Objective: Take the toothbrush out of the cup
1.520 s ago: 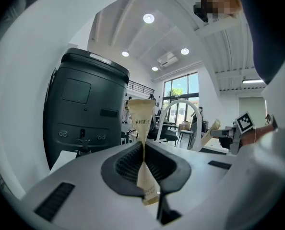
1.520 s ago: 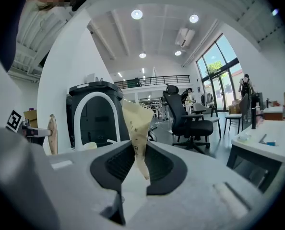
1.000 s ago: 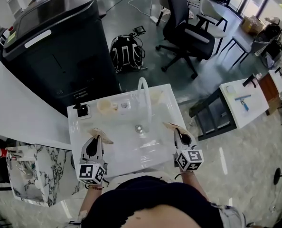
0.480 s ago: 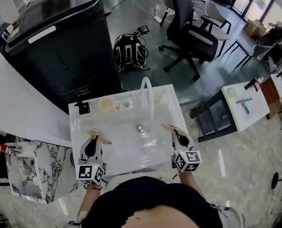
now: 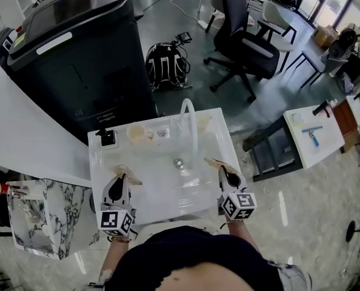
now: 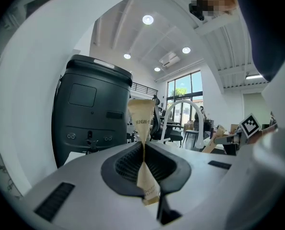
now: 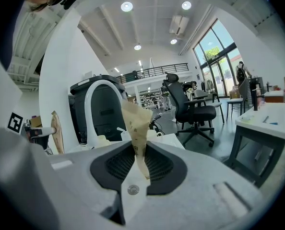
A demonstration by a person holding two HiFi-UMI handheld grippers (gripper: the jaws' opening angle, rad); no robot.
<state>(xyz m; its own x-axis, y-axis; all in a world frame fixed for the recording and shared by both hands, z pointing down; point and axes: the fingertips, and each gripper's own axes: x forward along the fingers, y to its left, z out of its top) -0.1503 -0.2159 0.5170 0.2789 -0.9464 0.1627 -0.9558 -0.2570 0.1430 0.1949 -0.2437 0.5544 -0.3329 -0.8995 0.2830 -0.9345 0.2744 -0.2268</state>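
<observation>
Nothing on the table had shifted over the last second, and both grippers sat where they had been; only the head view had drifted slightly.

Nearest, by the near edge of the white table (image 5: 101,173), the left gripper (image 6: 143,152) had its jaws pressed together on a printed tan strip (image 6: 142,118), which stood up flat from between the pads. Toward the near right corner, the right gripper (image 7: 138,157) was likewise clamped, its pads pinching a crumpled tan strip (image 7: 135,121) that rose and flared at the top. Neither claw touched anything on the table.

Between the two grippers the table dipped into a shallow basin, with a round drain (image 5: 177,162) near its middle. Behind the drain a white arched faucet (image 5: 190,125) rose from the far edge.

The cup (image 5: 136,134), pale and round, stood close to the far edge, left of the faucet and well apart from both grippers. The toothbrush was too small to pick out in any view. Just right of the cup was a small clear container (image 5: 160,133), and at the far left corner a small black fixture (image 5: 106,139).

Beyond the table stood a large black machine (image 5: 71,59), then a black backpack (image 5: 166,65) on the floor and an office chair (image 5: 243,38) farther right.
</observation>
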